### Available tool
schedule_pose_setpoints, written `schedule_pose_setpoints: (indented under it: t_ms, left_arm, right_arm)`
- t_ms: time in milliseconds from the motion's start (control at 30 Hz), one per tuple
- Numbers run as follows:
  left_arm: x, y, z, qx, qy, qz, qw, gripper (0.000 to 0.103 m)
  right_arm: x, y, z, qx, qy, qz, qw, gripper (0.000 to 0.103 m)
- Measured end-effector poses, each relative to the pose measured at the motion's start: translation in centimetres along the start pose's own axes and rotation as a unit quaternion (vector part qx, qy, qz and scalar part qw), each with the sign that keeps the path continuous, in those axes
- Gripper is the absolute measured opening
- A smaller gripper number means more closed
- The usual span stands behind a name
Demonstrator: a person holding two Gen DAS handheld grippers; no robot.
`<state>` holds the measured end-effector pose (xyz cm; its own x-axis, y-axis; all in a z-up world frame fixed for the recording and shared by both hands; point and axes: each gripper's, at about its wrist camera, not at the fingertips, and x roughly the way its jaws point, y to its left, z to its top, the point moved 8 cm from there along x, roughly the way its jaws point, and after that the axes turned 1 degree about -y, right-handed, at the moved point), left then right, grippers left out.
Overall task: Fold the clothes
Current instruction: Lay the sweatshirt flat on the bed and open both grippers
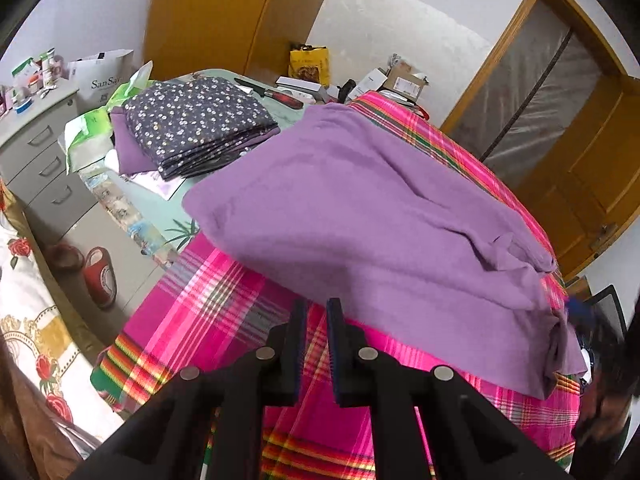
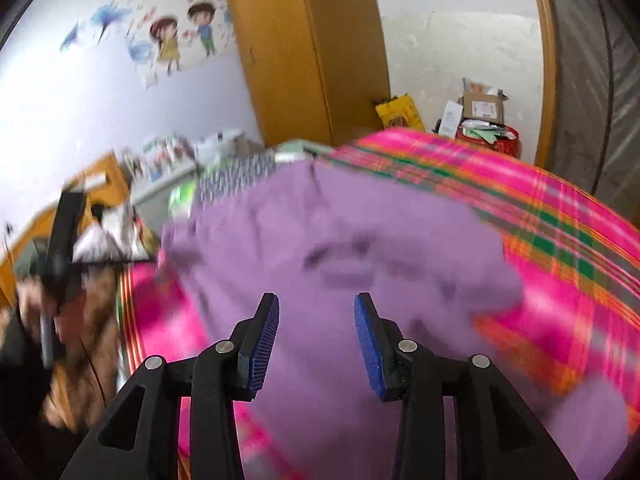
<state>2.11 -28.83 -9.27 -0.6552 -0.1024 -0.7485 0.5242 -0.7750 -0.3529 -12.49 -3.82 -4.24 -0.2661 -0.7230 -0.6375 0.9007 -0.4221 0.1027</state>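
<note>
**Purple garment spread on the plaid cloth, both claws empty**

Nearest my left camera, the left gripper [image 1: 317, 312] hangs above the pink plaid cloth [image 1: 224, 292]; its jaws stand almost together with only a thin slit between them, and I see nothing pinched in that slit; the tips sit just short of the near hem of the purple garment [image 1: 360, 208], apart from it as far as I can judge.

On my right camera the right gripper [image 2: 316, 316] has its jaws spread wide, blue pads [image 2: 264, 344] facing each other with nothing between; it hovers over the purple garment, which fills the middle of that view; the picture is smeared, so I cannot tell whether the tips touch the fabric.

The garment lies rumpled across the plaid cloth, folds bunched toward its right side in the left view; plaid shows around it on the near, right and far sides.

Beyond it to the left, a folded stack of dark floral fabric [image 1: 196, 124] rests on a pale green surface, with another purple piece [image 1: 128, 148] tucked beneath it; a grey drawer unit [image 1: 44, 152] stands farther left; a red slipper [image 1: 100, 276] lies on the floor below; a yellow bag [image 1: 310, 64] leans at the far wall beside a wooden wardrobe [image 1: 224, 12]; a wooden door [image 1: 560, 120] stands to the right.
</note>
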Motion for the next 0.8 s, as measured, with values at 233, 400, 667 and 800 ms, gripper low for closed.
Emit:
schedule_pose_setpoints:
  t_ms: [233, 400, 667, 800]
  left_arm:
    - [0.3, -1.3, -1.9, -0.002, 0.017, -0.029, 0.9994, 0.01]
    - [0.5, -4.2, -3.4, 0.024, 0.024, -0.05, 0.9982, 0.01]
    - [0.6, -9.0, -5.0, 0.097, 0.015, -0.038, 0.9944, 0.01]
    - [0.6, -9.7, -5.2, 0.12, 0.007, -0.012, 0.9927, 0.01]
  right_arm:
    - [-2.6, 1.6, -8.0, -0.024, 0.029, -0.038, 0.999, 0.041]
    - [-5.1, 0.2, -9.8, 0.029, 0.009, -0.074, 0.997, 0.041]
    - [-7.3, -3.0, -11.9, 0.145, -0.011, -0.129, 0.981, 0.041]
    - [-6.4, -4.0, -12.9, 0.182, 0.004, -0.138, 0.974, 0.041]
